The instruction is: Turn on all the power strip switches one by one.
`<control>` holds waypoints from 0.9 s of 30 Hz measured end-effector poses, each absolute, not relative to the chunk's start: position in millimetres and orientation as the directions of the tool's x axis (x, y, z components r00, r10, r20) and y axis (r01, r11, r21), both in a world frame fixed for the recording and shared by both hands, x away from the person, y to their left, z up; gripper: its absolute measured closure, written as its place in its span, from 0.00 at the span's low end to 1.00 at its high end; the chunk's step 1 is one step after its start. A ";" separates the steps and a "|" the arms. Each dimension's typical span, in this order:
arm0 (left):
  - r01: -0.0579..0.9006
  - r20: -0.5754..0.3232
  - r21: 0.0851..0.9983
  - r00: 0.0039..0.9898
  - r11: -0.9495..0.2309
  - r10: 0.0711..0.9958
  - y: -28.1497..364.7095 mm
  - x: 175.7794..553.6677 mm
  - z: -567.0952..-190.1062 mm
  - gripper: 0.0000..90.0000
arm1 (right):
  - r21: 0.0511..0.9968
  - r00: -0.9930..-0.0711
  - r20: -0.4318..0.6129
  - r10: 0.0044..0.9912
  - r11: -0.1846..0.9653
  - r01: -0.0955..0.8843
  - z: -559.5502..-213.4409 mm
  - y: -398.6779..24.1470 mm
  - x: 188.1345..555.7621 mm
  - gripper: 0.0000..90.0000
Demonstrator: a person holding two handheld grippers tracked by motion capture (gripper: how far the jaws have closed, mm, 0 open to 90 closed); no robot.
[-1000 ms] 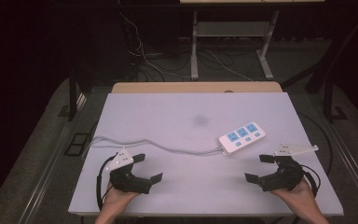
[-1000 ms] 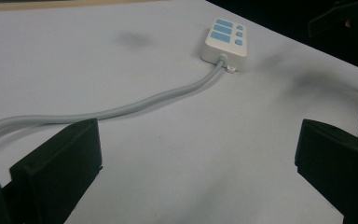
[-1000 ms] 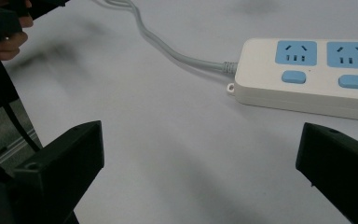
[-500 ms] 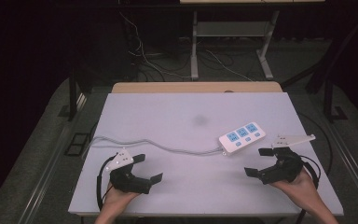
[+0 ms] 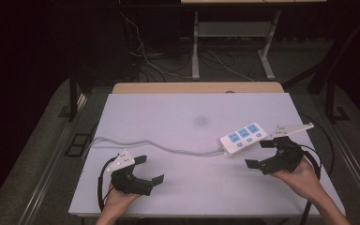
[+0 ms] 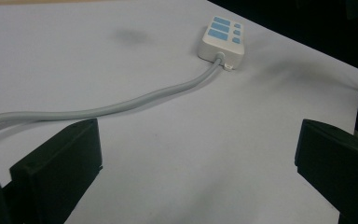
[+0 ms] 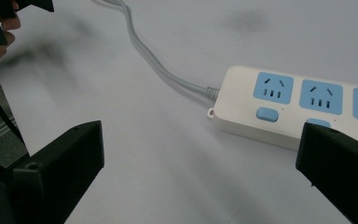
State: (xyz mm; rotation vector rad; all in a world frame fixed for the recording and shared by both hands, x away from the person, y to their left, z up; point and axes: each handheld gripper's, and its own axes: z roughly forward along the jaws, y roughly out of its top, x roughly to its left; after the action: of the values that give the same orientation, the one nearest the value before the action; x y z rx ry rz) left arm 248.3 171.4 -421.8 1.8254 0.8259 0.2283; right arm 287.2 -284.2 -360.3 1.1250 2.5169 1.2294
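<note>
I had the right gripper (image 5: 266,154) spread wide and empty, just beside the cord end of the white power strip (image 5: 242,137), which lay flat near the right edge of the white table (image 5: 178,117). The left gripper (image 5: 148,170) sat well apart at the near left, jaws equally wide, holding nothing. The strip's grey cord (image 5: 168,146) ran leftward across the tabletop and off the left edge. My worry was the cord: a grab at the strip could drag it, or one jaw could ride onto the blue sockets (image 7: 321,97), though contact was hard to judge from above.
</note>
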 end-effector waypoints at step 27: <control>0.416 -0.218 0.890 0.747 -0.185 0.628 172.3 249.6 -422.2 0.00 | 0.690 -0.700 0.196 0.687 0.410 0.596 -351.1 -283.2 336.0 0.01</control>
State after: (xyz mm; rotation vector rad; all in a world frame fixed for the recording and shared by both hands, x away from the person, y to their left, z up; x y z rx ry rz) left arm 249.6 172.3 -422.2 1.8153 0.8135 0.2341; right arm 336.0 -283.2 -351.1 1.1596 2.5371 1.1664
